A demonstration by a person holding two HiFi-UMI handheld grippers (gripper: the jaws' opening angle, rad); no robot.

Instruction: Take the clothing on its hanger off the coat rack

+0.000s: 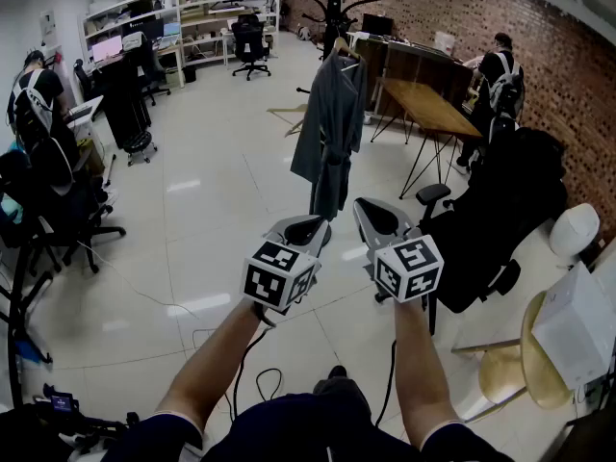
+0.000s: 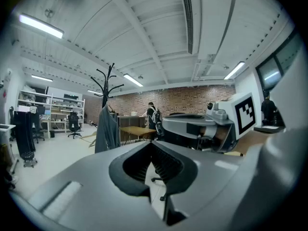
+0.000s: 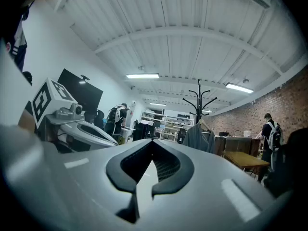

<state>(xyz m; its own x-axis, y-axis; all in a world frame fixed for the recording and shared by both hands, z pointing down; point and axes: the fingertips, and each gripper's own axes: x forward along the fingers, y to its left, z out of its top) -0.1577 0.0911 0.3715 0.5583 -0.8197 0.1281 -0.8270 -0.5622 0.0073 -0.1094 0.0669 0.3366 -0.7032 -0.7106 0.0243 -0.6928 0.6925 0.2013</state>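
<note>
Grey and soft, the coat [image 1: 330,133] hangs limp on its hanger [image 1: 345,48] from the coat rack [image 1: 334,3] well ahead, our left gripper [image 1: 307,226] and right gripper [image 1: 376,217] both closed on nothing, so we reckon the stiff hanger is the hold.

The coat [image 1: 330,128] is plain slate grey and hangs on a pale wooden hanger [image 1: 346,48]. The coat rack [image 1: 334,3] is black. The left gripper [image 1: 303,227] and right gripper [image 1: 377,216] have light grey shells with black ribbed pads, and each bears black square markers on white faces. The floor [image 1: 212,210] is glossy white tile. The wall [image 1: 539,75] is red-brown brick. The table [image 1: 428,109] is honey-coloured wood on thin black legs.
</note>
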